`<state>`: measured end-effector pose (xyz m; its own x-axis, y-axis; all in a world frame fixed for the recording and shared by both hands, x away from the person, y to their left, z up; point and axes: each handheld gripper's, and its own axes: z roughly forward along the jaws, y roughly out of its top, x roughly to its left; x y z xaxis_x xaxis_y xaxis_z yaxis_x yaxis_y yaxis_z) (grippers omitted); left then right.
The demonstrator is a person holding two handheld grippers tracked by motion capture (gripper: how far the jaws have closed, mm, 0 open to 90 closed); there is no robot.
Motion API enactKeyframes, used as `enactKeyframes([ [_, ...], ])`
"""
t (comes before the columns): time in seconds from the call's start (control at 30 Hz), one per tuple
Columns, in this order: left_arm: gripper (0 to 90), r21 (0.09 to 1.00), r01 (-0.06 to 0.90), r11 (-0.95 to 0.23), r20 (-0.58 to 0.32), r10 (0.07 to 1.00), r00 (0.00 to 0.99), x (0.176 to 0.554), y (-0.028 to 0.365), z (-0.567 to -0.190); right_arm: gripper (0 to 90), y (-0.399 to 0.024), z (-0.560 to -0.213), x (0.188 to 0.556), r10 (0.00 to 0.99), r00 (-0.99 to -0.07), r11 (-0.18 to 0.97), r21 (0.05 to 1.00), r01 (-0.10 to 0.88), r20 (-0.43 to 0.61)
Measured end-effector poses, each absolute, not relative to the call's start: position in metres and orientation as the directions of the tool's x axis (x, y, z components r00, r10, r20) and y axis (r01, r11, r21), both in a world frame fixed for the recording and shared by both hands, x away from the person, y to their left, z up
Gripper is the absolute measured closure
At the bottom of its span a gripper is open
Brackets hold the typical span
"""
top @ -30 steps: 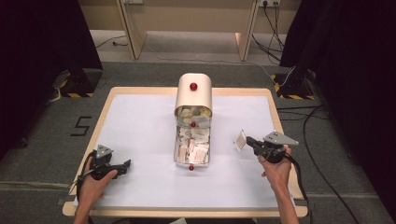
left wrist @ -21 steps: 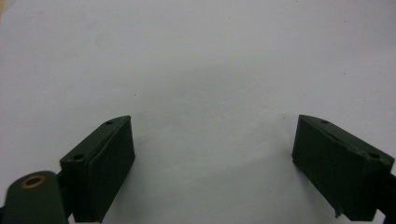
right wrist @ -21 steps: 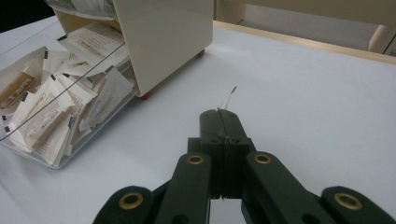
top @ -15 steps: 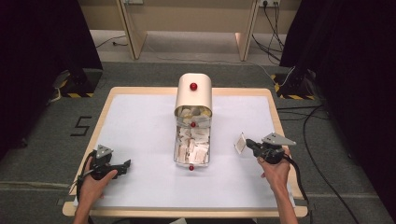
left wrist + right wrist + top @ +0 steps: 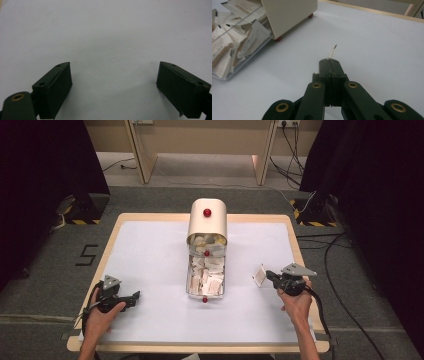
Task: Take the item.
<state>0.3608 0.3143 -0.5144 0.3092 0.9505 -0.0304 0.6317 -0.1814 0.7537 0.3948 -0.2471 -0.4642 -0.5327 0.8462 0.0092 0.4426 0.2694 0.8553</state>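
One sachet is clamped in the right gripper, carried slightly toward the table's right edge, clear of the drawer. Left gripper rests wide open, empty; extraction judged complete.

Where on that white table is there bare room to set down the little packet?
Bare white mat spreads left of the box and its clear drawer, up to the left gripper. Another bare patch lies right of the drawer, beyond the packet held by the right gripper. The drawer itself is crowded with packets.
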Motion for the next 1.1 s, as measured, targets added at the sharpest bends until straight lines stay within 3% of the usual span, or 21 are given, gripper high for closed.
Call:
enactKeyframes([
  [1.1,12.0,0.754,0.632,-0.181,-0.031,0.951,0.309,0.3608,0.3143,-0.5144,87.0,-0.2563,-0.474,0.3983,0.867,-0.499,0.282,0.826,0.488,-0.001],
])
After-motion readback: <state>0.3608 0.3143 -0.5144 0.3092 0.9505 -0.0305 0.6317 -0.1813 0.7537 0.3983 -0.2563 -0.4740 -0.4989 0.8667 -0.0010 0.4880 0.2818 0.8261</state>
